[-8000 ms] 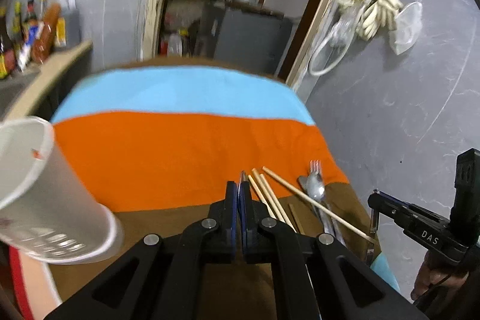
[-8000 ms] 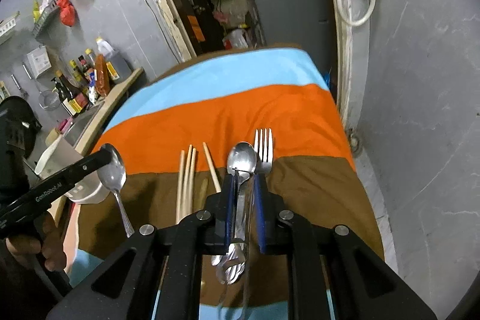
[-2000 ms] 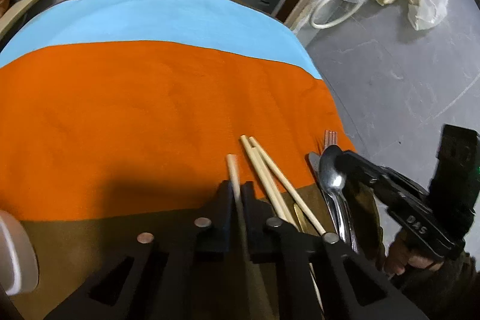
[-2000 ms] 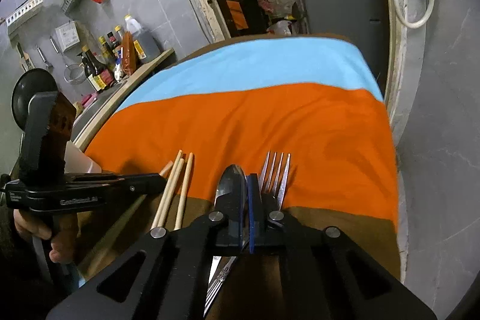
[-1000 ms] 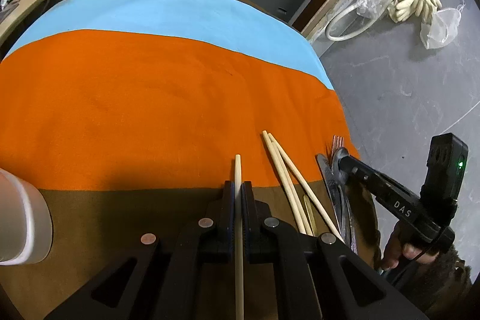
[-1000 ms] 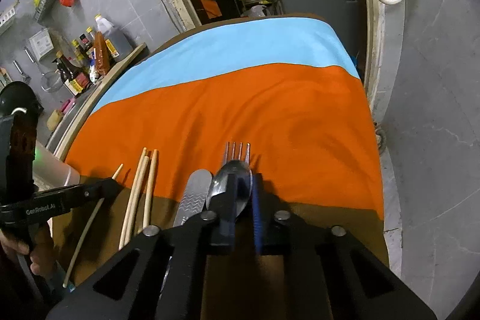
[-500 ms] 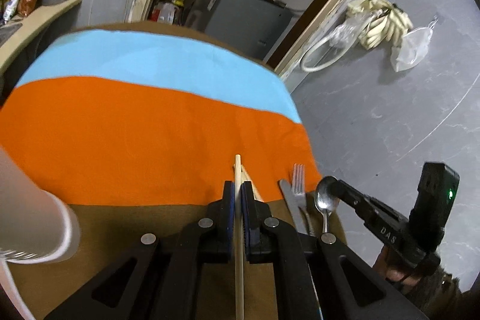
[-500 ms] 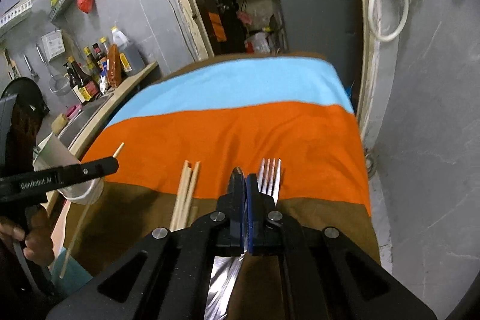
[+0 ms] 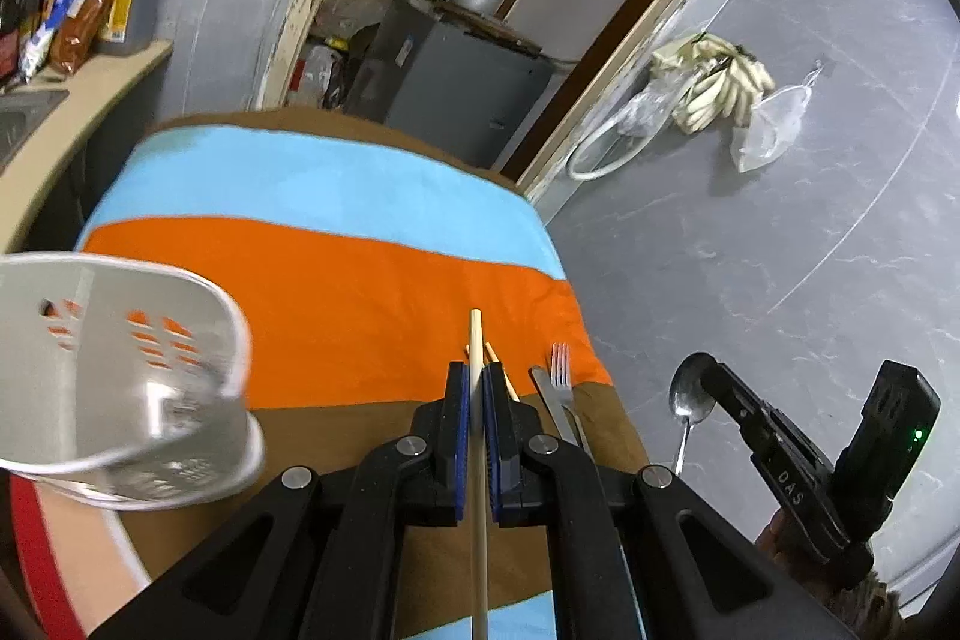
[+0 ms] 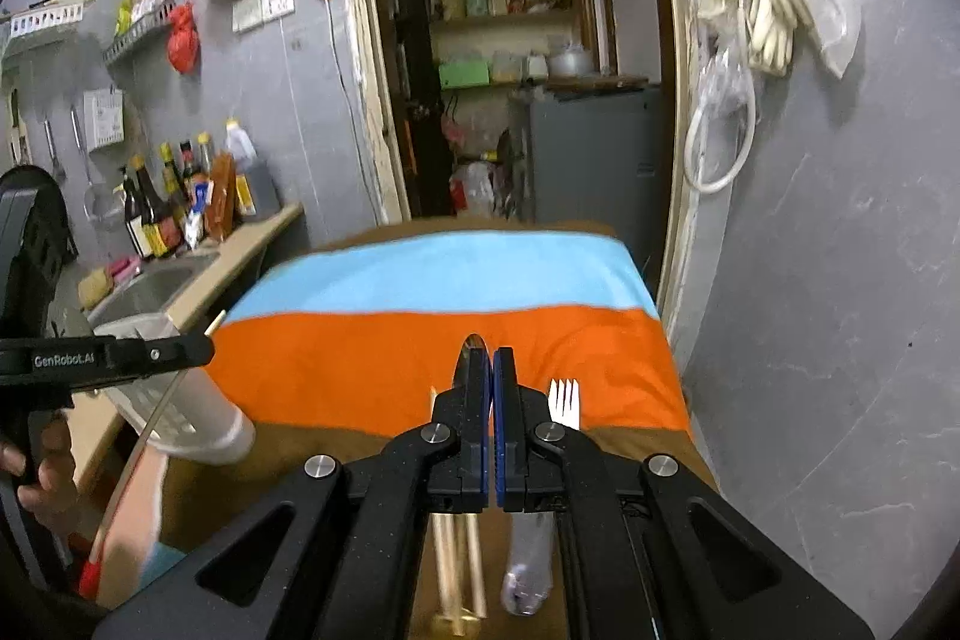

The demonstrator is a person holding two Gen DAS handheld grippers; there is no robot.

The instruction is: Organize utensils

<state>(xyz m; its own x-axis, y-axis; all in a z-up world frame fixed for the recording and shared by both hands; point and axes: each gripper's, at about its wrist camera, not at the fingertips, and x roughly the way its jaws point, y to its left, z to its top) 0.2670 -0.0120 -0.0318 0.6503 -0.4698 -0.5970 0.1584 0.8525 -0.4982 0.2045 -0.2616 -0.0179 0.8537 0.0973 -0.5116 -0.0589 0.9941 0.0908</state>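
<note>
1. Between the left gripper's (image 9: 477, 436) blue pads a single chopstick (image 9: 478, 490) is pinched, clenched at mid-shaft; its long axis runs straight along the gripper's pointing line, tip ahead of the pads, tail trailing back under the body.

2. Up and to the left of that gripper sits the white perforated holder (image 9: 120, 376), mouth tilted toward the lens, standing on the striped cloth covering the surface (image 9: 336, 292). From the right wrist view the holder (image 10: 180, 418) lies just under the left gripper (image 10: 180, 349), so the left hand is plainly the nearer one.

3. Right gripper (image 10: 493, 424): jaws fully closed on a spoon (image 9: 690, 400), held by the neck, bowl poking forward past the pads, handle hanging below. It hovers off the cloth's right edge, well apart from the holder.

4. On the cloth ahead: more chopsticks (image 9: 501, 376), a knife (image 9: 549, 400) and a fork (image 9: 561, 370), lying roughly parallel, tips away from the person.

5. Judgement: the chopstick needs tipping toward upright before dropping in; the spoon must cross the whole cloth leftward.
</note>
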